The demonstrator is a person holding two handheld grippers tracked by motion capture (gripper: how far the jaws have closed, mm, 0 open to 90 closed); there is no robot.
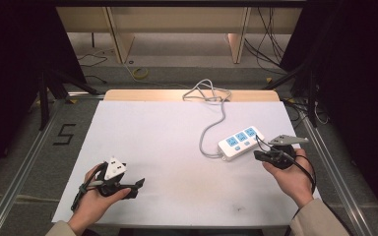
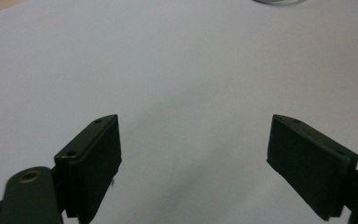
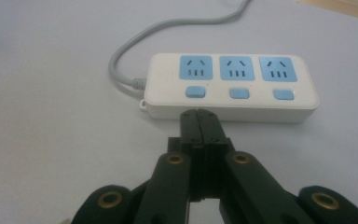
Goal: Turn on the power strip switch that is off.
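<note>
Right gripper view — closed right gripper (image 3: 200, 116) beside power strip (image 3: 233, 86)

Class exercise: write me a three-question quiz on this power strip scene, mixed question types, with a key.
1. True or false: the right gripper has its jaws shut.
2. How many sockets does the power strip have? A two, B three, C four.
3. What lies between the left gripper's open jaws?

Key
1. True; the jaws meet, pointing at the strip's near side.
2. B, each with a blue button below it.
3. Nothing but the white table.
</note>
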